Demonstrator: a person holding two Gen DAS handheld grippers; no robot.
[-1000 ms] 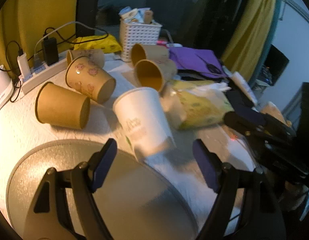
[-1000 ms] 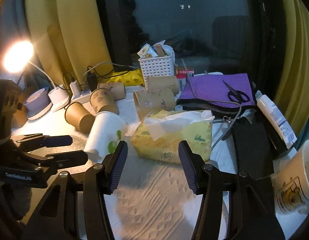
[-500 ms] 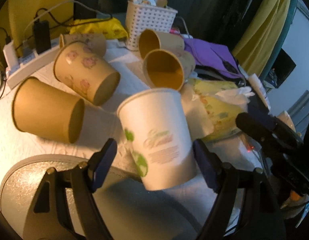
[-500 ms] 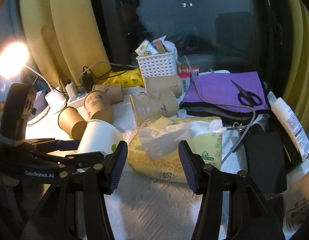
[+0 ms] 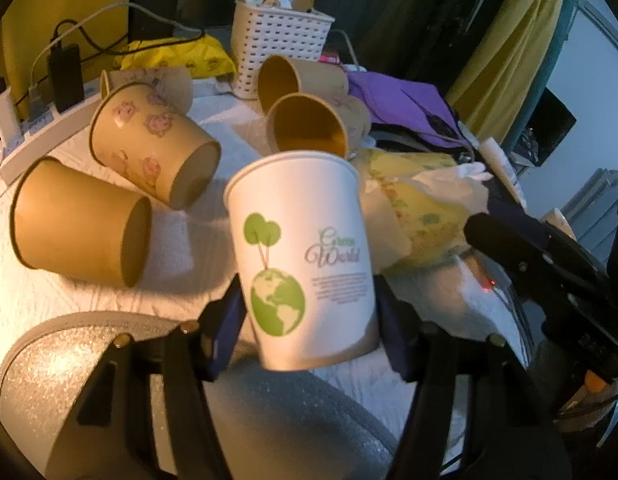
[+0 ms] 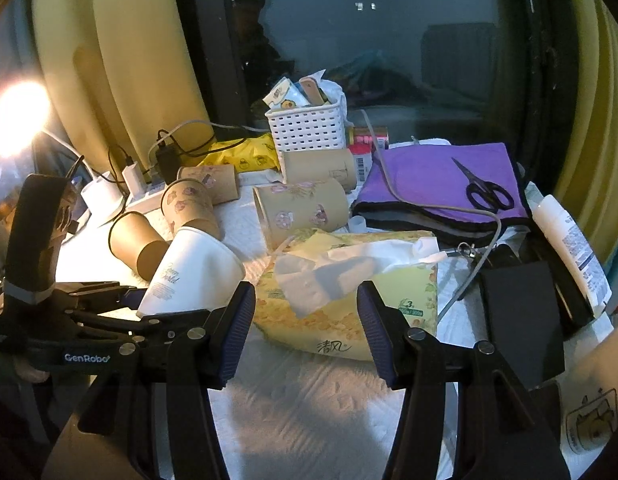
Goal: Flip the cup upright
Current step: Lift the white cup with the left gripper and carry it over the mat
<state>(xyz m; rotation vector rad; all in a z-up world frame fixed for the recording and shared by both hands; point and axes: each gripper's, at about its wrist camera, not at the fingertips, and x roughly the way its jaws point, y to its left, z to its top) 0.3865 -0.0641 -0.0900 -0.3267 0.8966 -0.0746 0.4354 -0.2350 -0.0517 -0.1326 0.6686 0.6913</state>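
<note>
A white paper cup (image 5: 305,256) with a green globe print lies tilted on the white cloth, its base toward my left gripper (image 5: 309,320). The left jaws have closed against the cup's lower sides and grip it. In the right wrist view the same cup (image 6: 193,272) leans with its rim up and to the right, held by the left gripper (image 6: 137,300). My right gripper (image 6: 305,324) is open and empty, hovering in front of the tissue pack.
Several brown paper cups (image 5: 81,224) lie on their sides behind the white cup. A yellow tissue pack (image 6: 349,288), white basket (image 6: 309,128), power strip (image 5: 37,128), purple cloth with scissors (image 6: 485,188) and a grey round pad (image 5: 149,400) crowd the table.
The left gripper moved forward around the white cup and closed on its base end. The cup's rim has lifted a little. The right gripper drifted slightly forward.
</note>
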